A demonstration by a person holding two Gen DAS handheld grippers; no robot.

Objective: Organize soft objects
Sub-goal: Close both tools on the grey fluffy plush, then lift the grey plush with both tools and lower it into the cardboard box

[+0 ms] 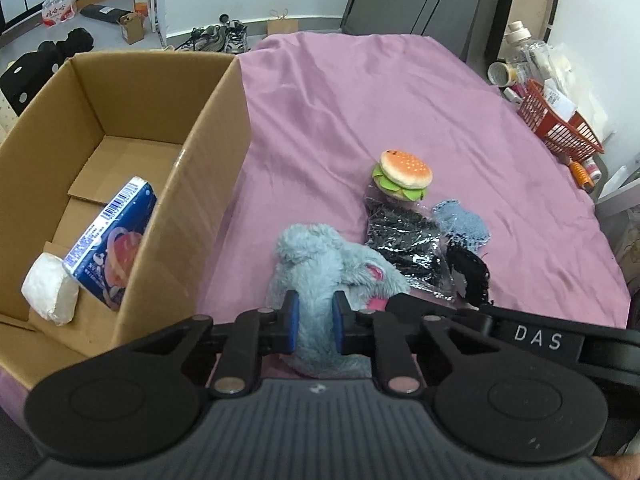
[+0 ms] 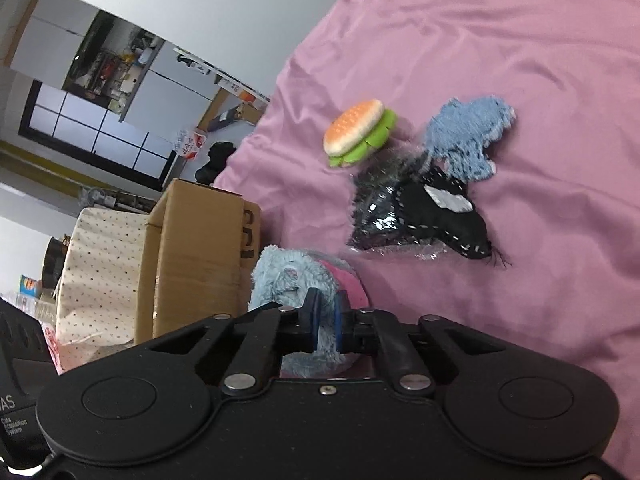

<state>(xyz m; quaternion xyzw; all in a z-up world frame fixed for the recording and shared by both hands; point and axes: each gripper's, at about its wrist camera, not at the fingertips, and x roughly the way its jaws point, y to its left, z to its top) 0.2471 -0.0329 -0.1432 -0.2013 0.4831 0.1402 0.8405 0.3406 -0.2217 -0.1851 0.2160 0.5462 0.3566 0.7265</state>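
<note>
A fluffy blue plush toy (image 1: 320, 264) with pink patches lies on the pink sheet beside the cardboard box (image 1: 216, 152). My left gripper (image 1: 316, 322) is shut on its body. My right gripper (image 2: 326, 320) is shut on another part of the same blue plush toy (image 2: 280, 276). Beyond it lie a plush burger (image 1: 404, 174), a black item in clear crinkly wrap (image 1: 404, 236) and a light blue knitted cloth (image 1: 464, 220). The burger (image 2: 358, 130), black wrapped item (image 2: 420, 216) and blue cloth (image 2: 466, 136) also show in the right wrist view.
The open box holds a blue tissue pack (image 1: 114, 248) and a white soft lump (image 1: 50, 294). A red basket (image 1: 560, 120) and bottles stand at the bed's far right edge. Shoes and bags lie on the floor behind. A dotted cloth container (image 2: 100, 276) stands past the box (image 2: 200, 260).
</note>
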